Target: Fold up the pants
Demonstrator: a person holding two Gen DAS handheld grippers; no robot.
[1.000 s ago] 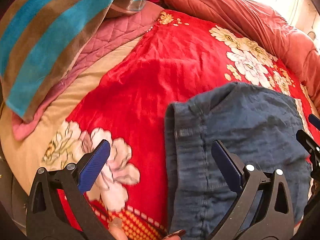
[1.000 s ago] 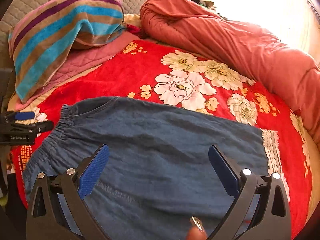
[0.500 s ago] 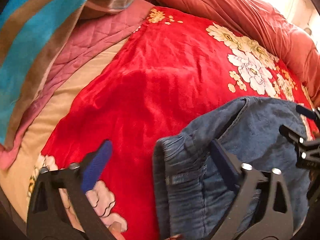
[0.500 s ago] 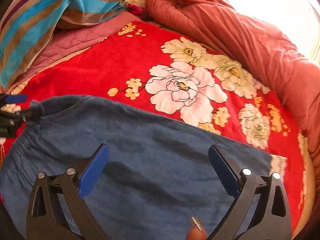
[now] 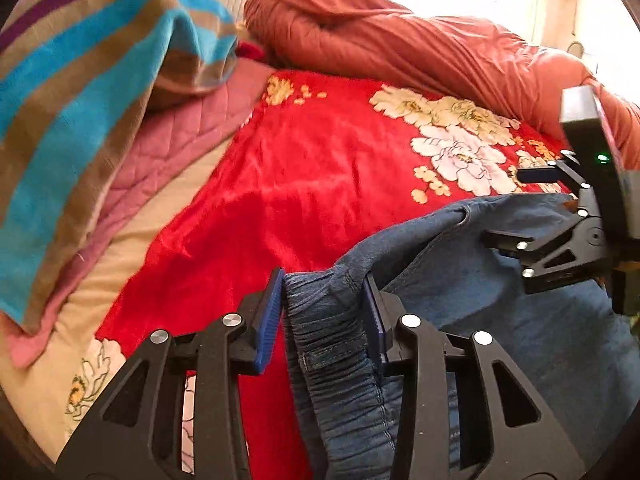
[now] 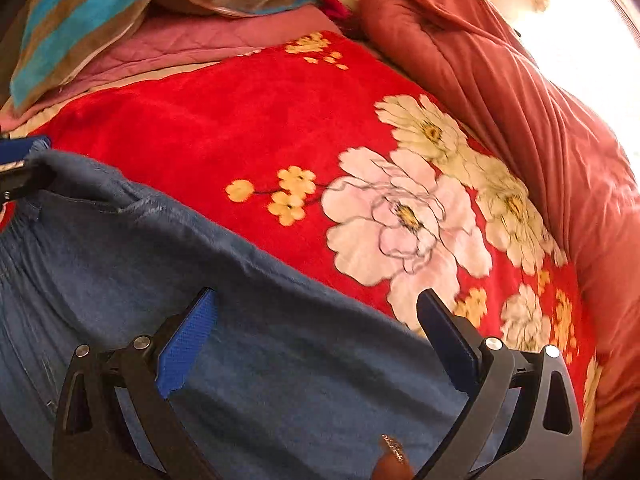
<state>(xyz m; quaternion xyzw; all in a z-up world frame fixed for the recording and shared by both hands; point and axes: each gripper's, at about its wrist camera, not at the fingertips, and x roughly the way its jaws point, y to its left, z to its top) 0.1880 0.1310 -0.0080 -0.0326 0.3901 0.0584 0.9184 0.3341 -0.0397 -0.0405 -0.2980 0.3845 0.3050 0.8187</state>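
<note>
Two grippers work one garment. The pants (image 5: 520, 340) lie on the near part of the red blanket (image 5: 312, 184), with the elastic waistband at the left end and the legs running right.

Left gripper (image 5: 324, 304): its blue pads are closed against both sides of the gathered waistband, so it is grasping the pants. The far edge of the waist rises off the blanket from this grip, which suggests the hold serves to lift that end for a fold.

Right gripper (image 6: 316, 320): jaws spread wide, nothing between them. It hovers above the middle of the pants (image 6: 260, 360), near their far edge; contact with the cloth cannot be confirmed. Its position suggests readiness to take or pin the leg section.

The striped towel (image 5: 92, 92) at far left and the rolled quilt (image 5: 400, 44) along the far side lie apart from the pants, leaving blanket free.
</note>
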